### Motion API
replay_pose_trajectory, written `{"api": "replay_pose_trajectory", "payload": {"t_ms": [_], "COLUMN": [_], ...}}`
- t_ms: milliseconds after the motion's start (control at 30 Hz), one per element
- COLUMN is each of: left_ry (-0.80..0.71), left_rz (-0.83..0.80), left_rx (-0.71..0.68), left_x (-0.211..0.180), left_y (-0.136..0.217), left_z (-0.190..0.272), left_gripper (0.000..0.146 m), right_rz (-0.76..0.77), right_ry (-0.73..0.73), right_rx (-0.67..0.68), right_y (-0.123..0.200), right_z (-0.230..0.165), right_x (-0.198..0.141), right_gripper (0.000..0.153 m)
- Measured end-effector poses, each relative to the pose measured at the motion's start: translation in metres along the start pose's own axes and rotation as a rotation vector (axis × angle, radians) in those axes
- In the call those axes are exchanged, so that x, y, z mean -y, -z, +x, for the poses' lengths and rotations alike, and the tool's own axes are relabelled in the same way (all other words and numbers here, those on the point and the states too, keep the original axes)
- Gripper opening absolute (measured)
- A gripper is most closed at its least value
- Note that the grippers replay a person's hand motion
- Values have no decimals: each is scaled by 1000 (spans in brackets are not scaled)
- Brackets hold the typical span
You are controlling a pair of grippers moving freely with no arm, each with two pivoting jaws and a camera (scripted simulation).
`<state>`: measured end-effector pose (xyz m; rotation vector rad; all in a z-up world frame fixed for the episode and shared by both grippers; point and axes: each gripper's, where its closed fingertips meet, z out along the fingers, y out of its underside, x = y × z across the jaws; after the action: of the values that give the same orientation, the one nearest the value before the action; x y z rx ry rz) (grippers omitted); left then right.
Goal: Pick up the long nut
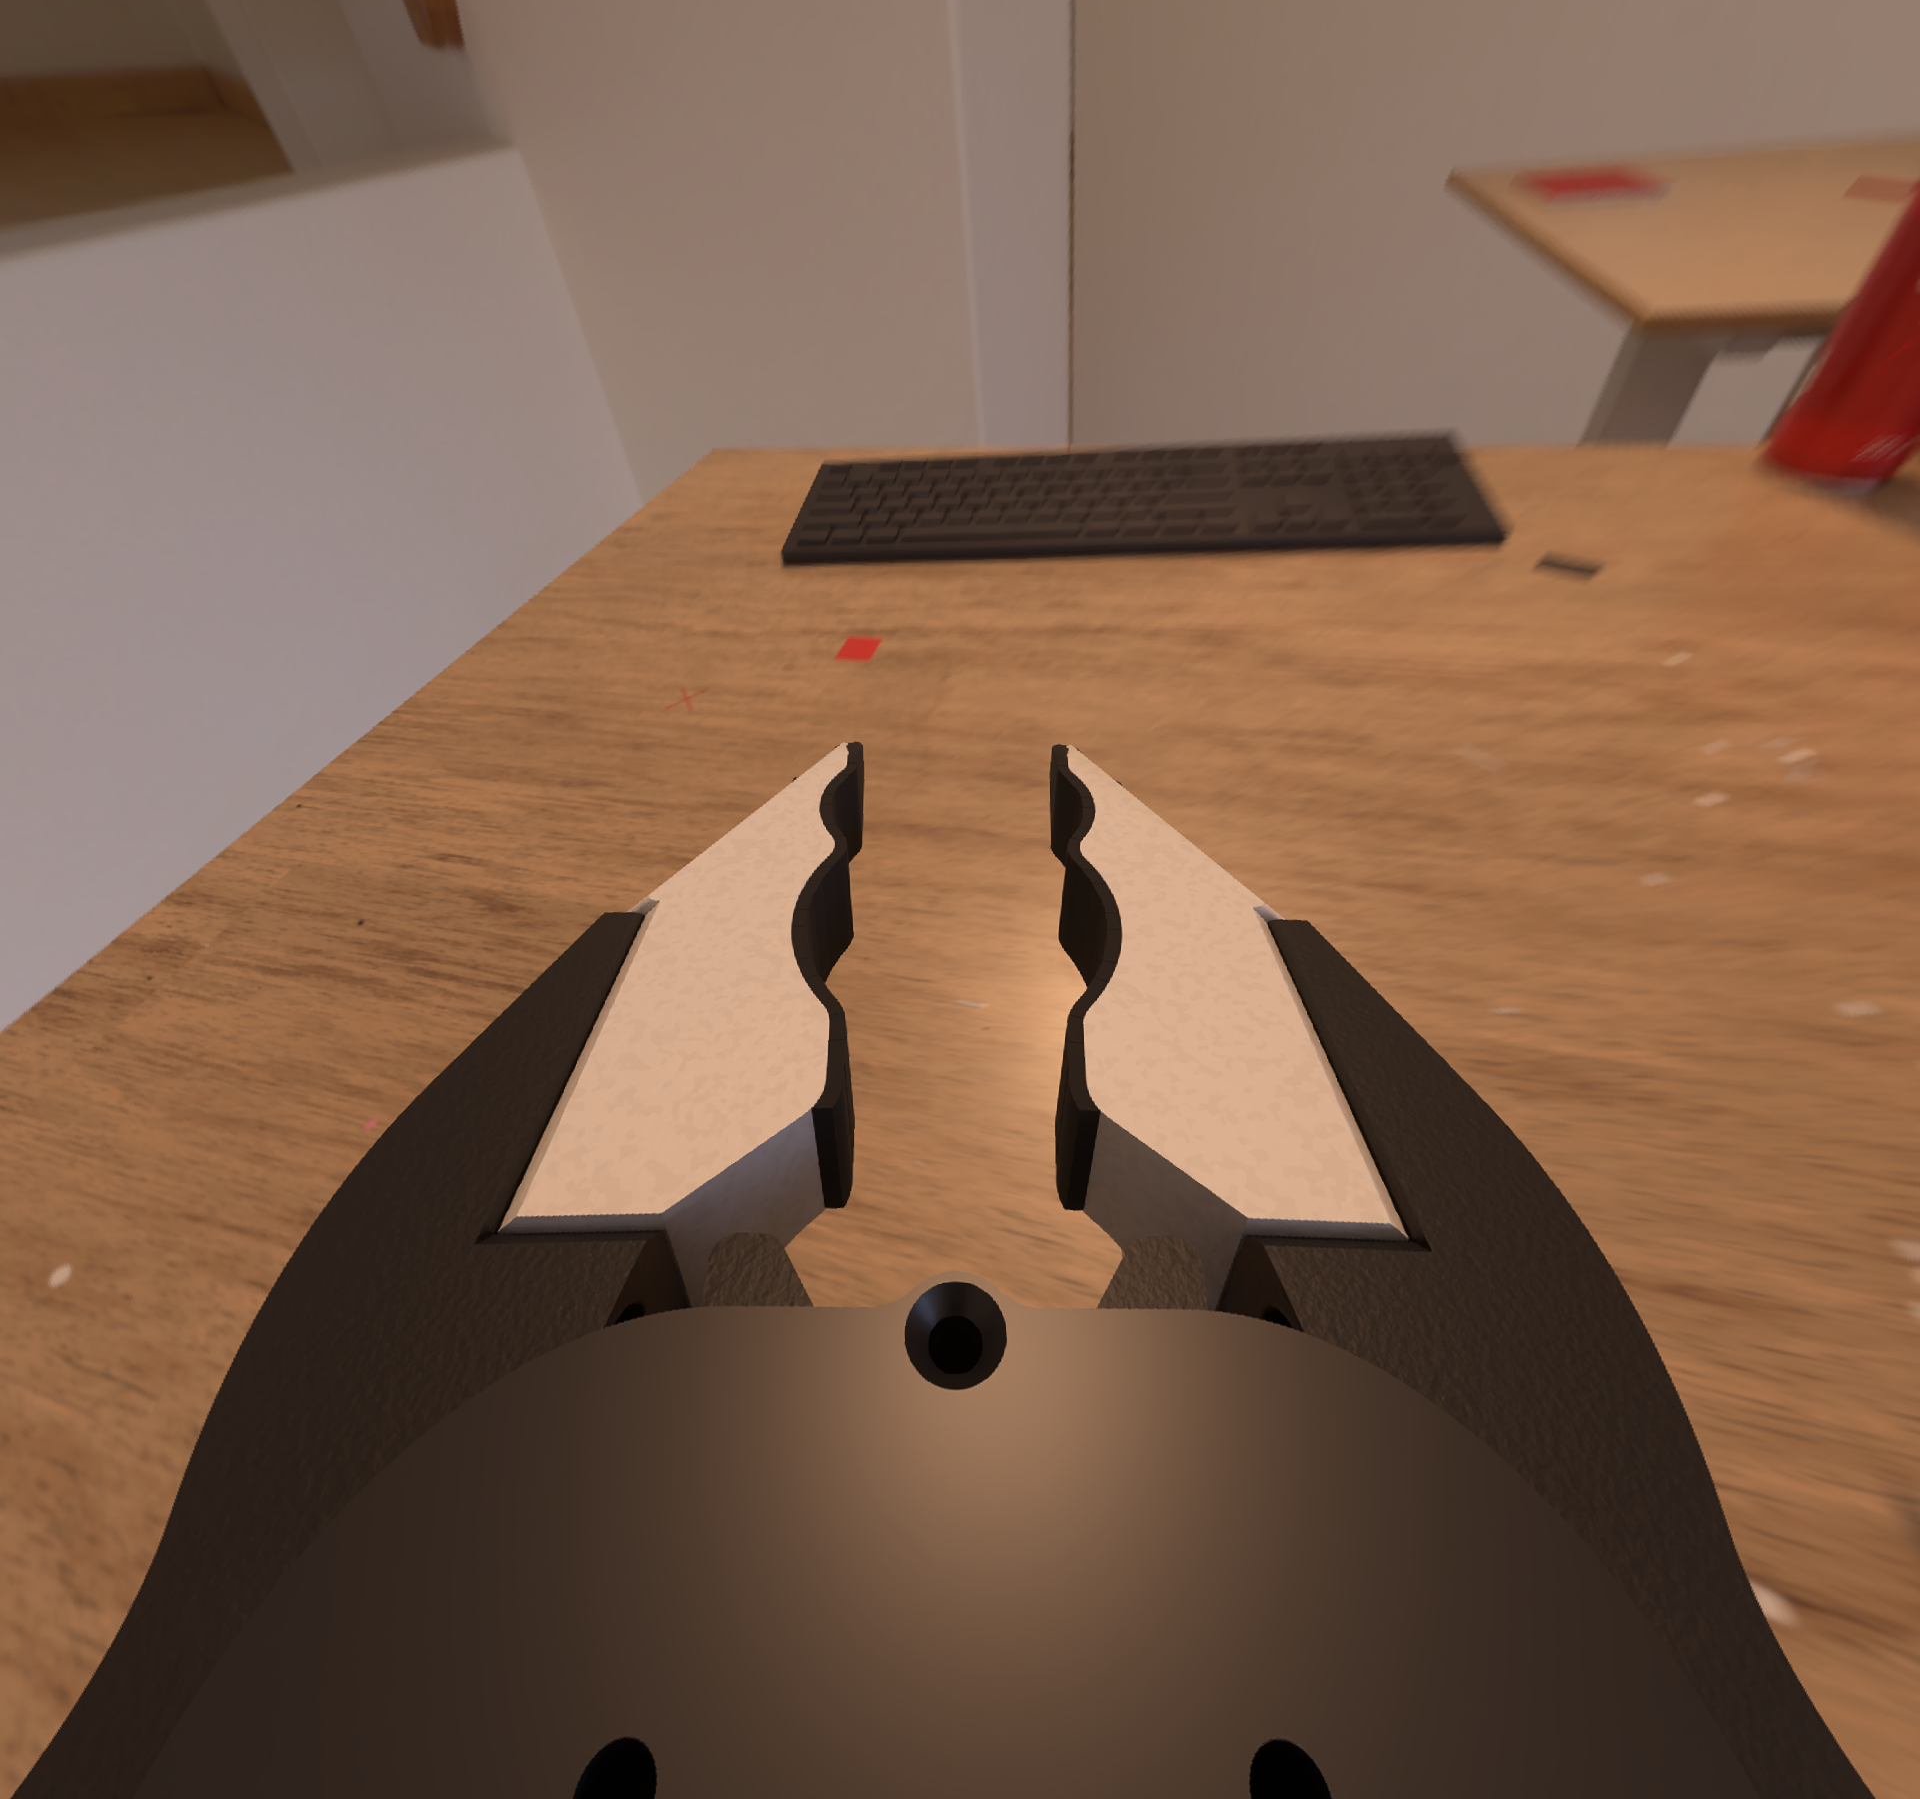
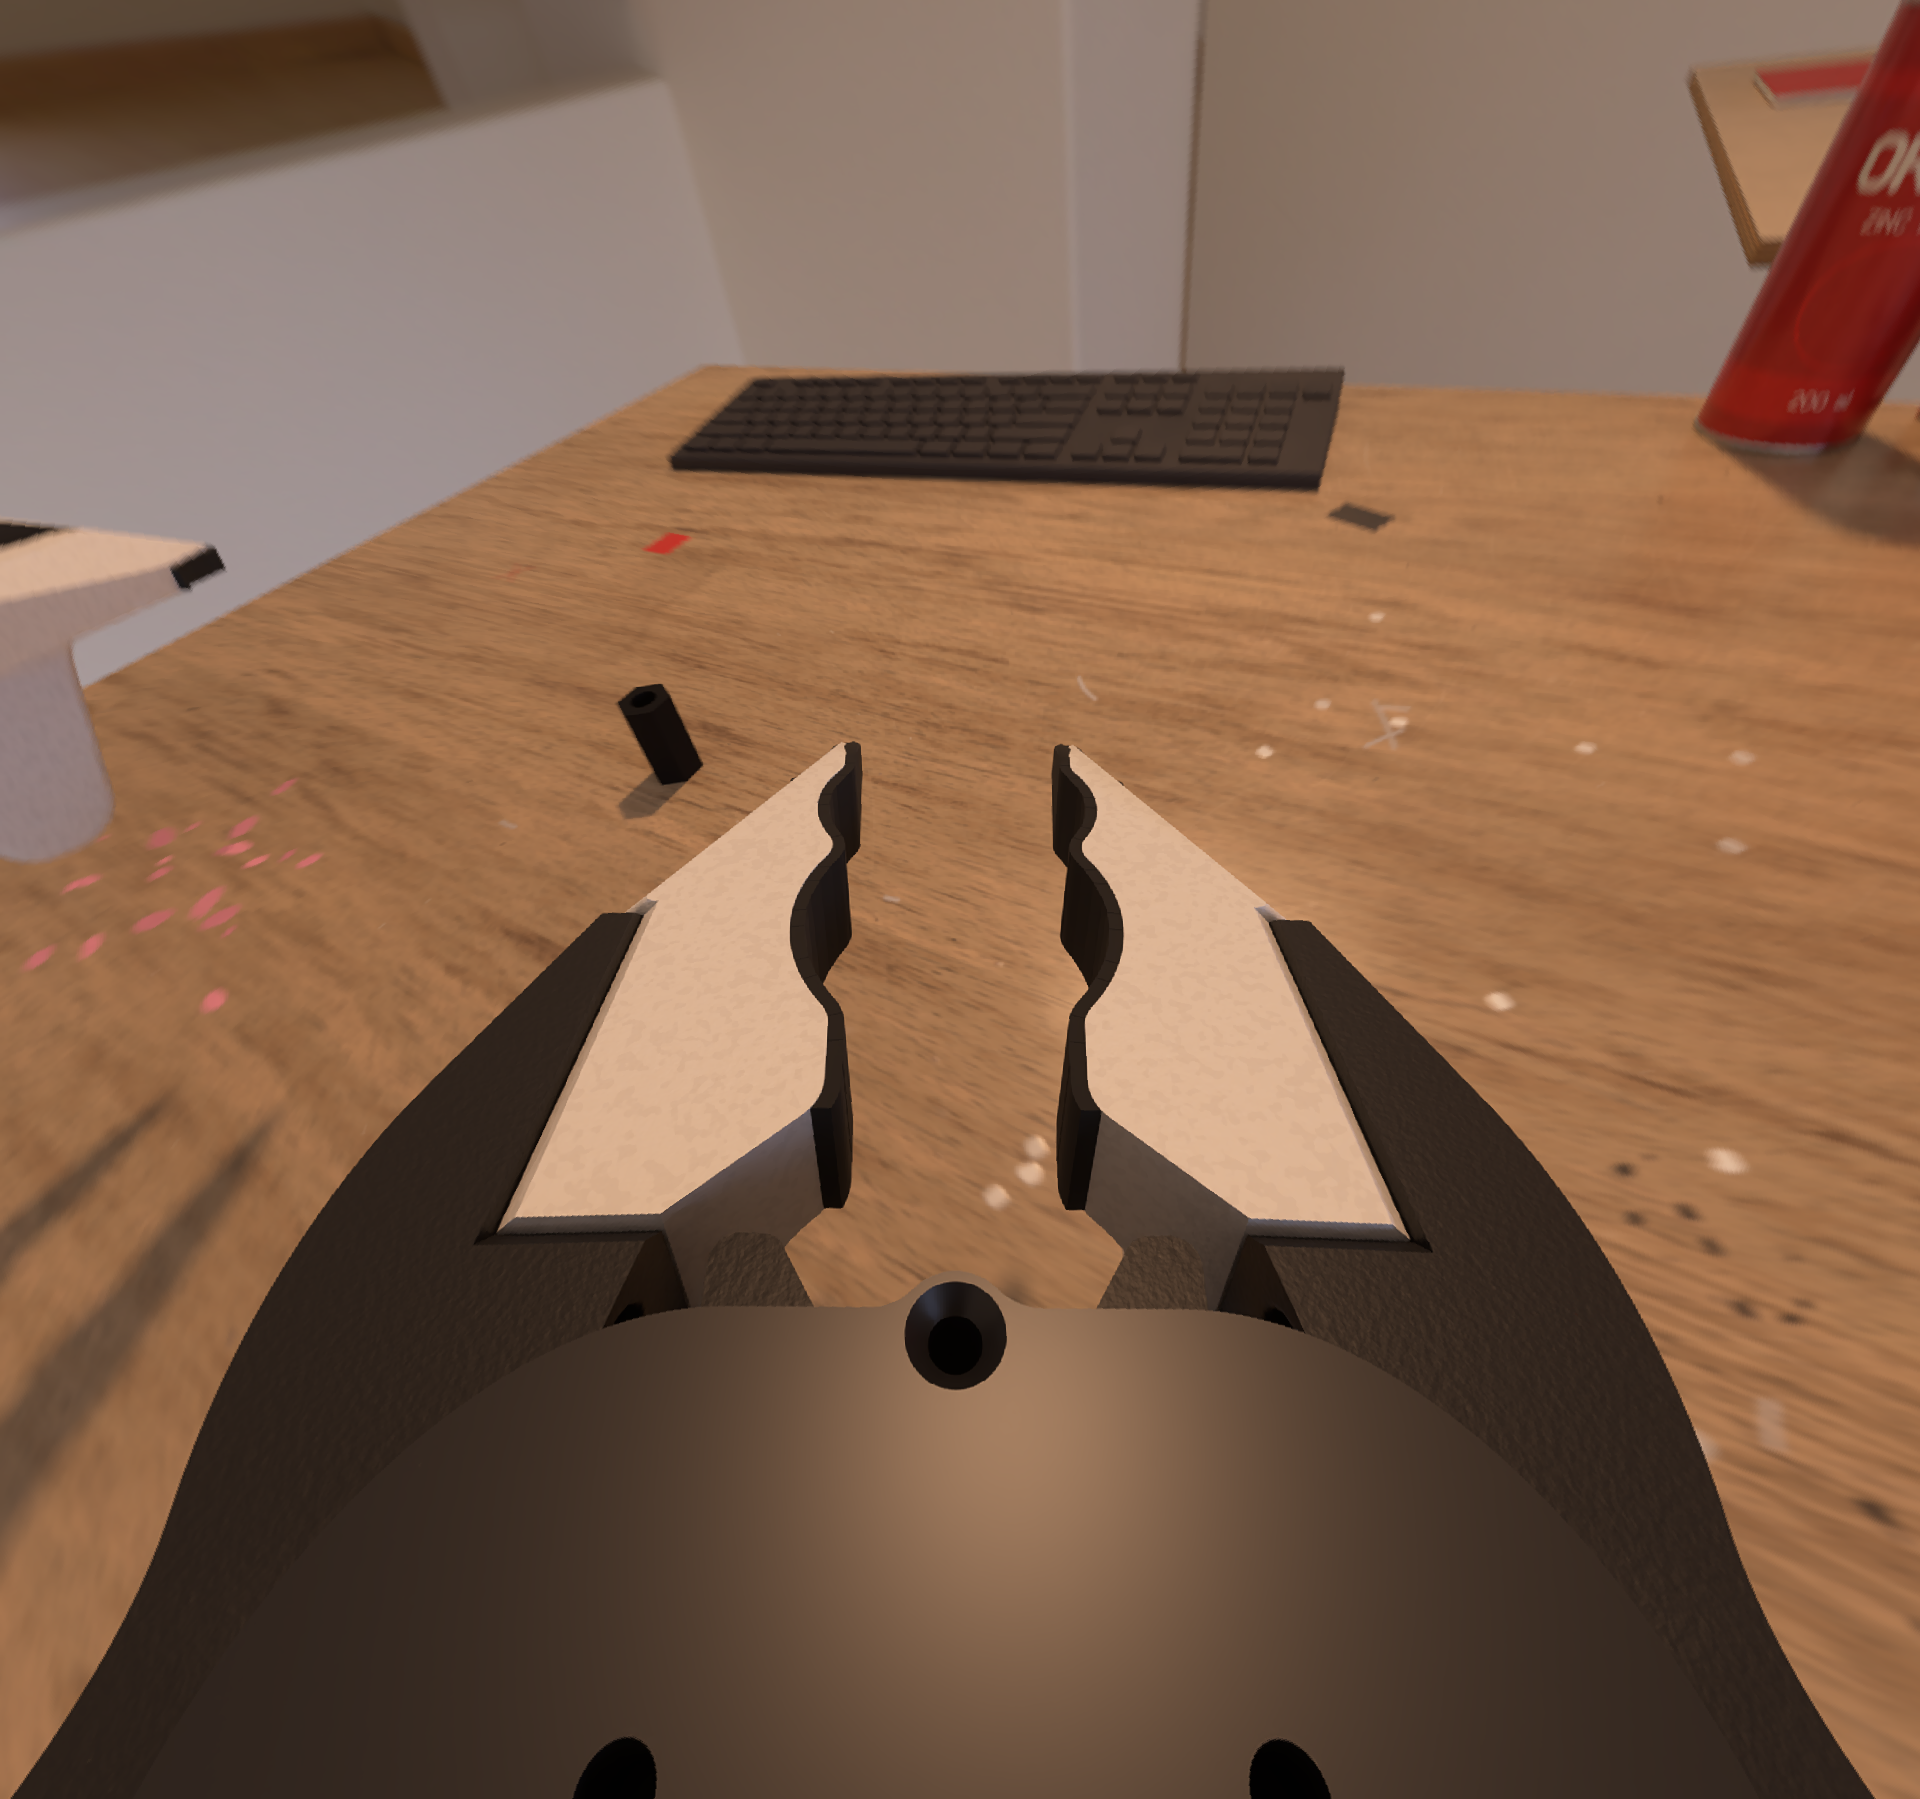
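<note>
The long nut is a small black hexagonal tube. It stands tilted on the wooden table, just left of and slightly beyond my right gripper's left fingertip. My right gripper is open and empty above the table. My left gripper is open and empty over the table's left part; the nut does not show in the left wrist view. The left gripper's fingertip shows at the left edge of the right wrist view, apart from the nut.
A black keyboard lies at the table's far side, also in the left wrist view. A red can stands far right. A small red patch and a dark patch mark the table. The table's left edge is close.
</note>
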<state>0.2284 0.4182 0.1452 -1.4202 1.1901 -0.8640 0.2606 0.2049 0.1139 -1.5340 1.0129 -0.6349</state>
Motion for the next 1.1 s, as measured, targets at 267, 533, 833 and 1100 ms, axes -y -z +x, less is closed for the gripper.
{"api": "replay_pose_trajectory", "payload": {"t_ms": [267, 533, 833, 1100], "left_ry": [214, 125, 69, 88], "left_rz": [48, 68, 70, 1], "left_rx": [-374, -383, -372, -378], "left_x": [36, -26, -44, -58], "left_y": [106, 142, 138, 127], "left_z": [135, 243, 244, 239], "left_gripper": [44, 45, 41, 43], "right_rz": [19, 84, 69, 60], "right_ry": [41, -1, -42, -181], "right_rx": [164, 9, -63, 52], "right_y": [119, 241, 252, 241], "right_z": [114, 285, 317, 306], "right_x": [23, -14, -30, -53], "right_gripper": [38, 44, 48, 47]}}
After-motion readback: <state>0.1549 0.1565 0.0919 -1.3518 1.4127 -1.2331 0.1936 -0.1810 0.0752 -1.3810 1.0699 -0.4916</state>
